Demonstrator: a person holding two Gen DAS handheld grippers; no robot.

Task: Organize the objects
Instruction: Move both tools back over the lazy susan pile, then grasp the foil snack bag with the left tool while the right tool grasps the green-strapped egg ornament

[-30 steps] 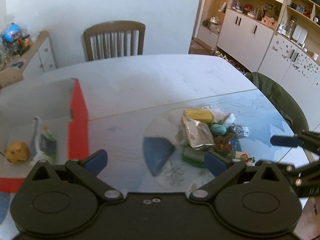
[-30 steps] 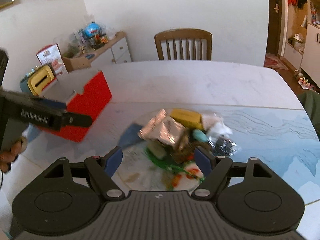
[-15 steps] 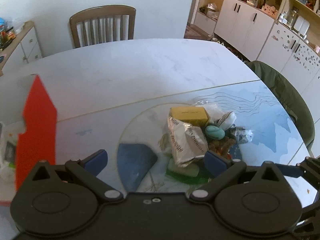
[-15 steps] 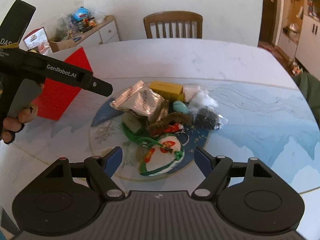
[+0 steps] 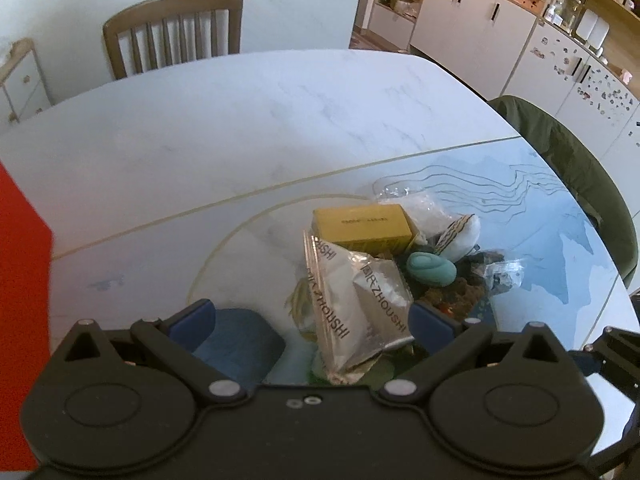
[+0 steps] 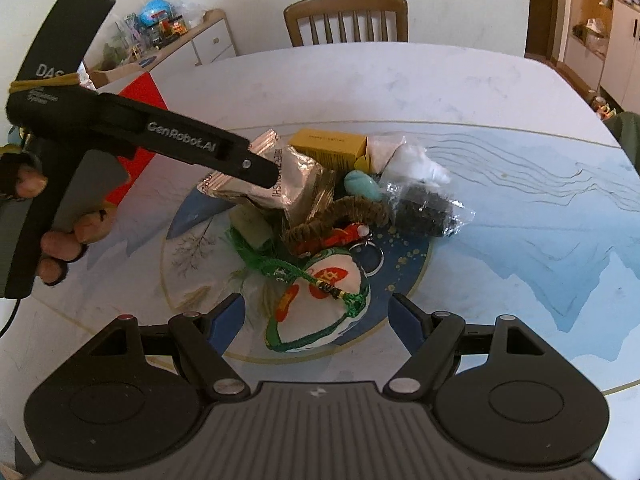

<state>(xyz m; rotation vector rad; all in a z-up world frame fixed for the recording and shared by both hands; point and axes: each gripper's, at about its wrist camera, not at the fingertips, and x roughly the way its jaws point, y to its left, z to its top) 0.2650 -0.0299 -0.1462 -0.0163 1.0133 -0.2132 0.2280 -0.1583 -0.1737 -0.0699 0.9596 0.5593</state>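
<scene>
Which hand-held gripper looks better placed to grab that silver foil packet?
Probably the left hand-held gripper: its open fingers already straddle the silver foil packet. The right hand-held gripper, also open, faces the white pouch instead.

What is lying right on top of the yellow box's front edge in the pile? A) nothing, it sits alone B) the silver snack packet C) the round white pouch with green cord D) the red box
B: in the left wrist view the silver snack packet overlaps the near edge of the yellow box, with the left gripper open just in front of it.
</scene>
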